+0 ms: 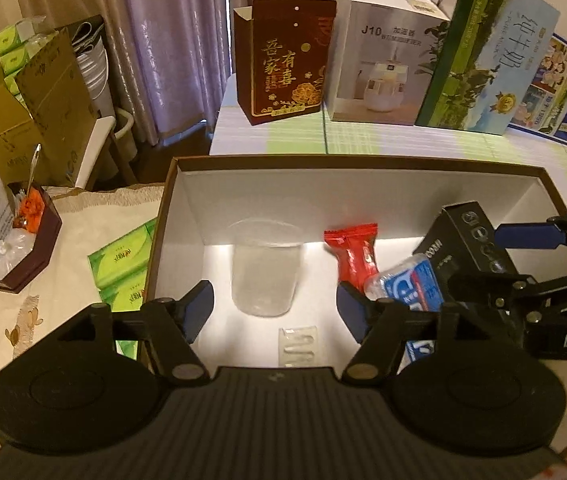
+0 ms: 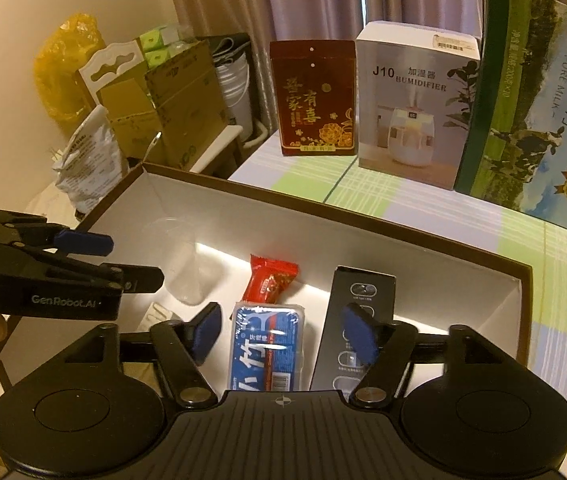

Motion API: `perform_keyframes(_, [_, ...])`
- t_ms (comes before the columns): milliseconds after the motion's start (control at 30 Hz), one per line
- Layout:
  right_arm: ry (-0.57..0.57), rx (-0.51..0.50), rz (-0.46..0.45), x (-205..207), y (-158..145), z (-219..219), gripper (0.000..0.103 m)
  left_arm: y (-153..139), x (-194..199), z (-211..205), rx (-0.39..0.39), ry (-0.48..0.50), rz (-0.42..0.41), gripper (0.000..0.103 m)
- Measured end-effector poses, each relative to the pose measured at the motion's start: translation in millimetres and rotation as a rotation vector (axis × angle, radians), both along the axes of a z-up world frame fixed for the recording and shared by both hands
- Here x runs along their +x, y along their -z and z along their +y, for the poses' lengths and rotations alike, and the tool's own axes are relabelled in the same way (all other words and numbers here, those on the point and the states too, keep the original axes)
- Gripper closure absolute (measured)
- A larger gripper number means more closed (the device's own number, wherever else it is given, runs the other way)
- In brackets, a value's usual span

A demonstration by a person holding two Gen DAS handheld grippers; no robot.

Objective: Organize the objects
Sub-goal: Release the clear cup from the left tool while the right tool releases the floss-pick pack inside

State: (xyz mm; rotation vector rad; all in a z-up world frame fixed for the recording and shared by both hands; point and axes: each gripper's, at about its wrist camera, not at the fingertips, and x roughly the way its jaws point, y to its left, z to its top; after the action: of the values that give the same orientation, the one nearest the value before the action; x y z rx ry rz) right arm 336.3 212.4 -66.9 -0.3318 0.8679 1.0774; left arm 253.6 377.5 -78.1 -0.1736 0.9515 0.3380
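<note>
An open box with a brown rim [image 1: 363, 161] and white lining holds the objects. A clear plastic cup [image 1: 264, 272] stands upright in it, between the blue pads of my left gripper [image 1: 275, 304]. The jaws are open, with a gap on each side of the cup. To the right lie a red candy packet [image 1: 353, 254], a blue-and-white pack [image 2: 267, 344] and a black carton [image 2: 357, 300]. My right gripper [image 2: 283, 330] is open over the blue-and-white pack without pressing it. A small clear packet [image 1: 298, 346] lies on the box floor near the cup.
Behind the box, on a checked cloth [image 2: 423, 208], stand a dark red carton [image 1: 287, 60], a humidifier box [image 1: 383, 56] and a milk carton box [image 1: 487, 56]. Green tissue packs [image 1: 123, 268] and a small dark tray [image 1: 23, 248] lie left of the box.
</note>
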Motion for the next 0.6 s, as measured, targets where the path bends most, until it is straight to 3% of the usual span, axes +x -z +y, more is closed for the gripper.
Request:
perform_keyframes(200, [0.002, -0.005, 0.001, -4.5, -5.9, -13.2, 0.021, -7.4, -12.4, -9.4, -0.020, 0.011, -0.004, 0.030])
perform_keyframes(600, [0.035, -0.010, 0.013, -13.4, -18.5, -43.8, 0.008, -17.6, -32.2, -27.7, -0.039, 0.022, 0.010, 0.022])
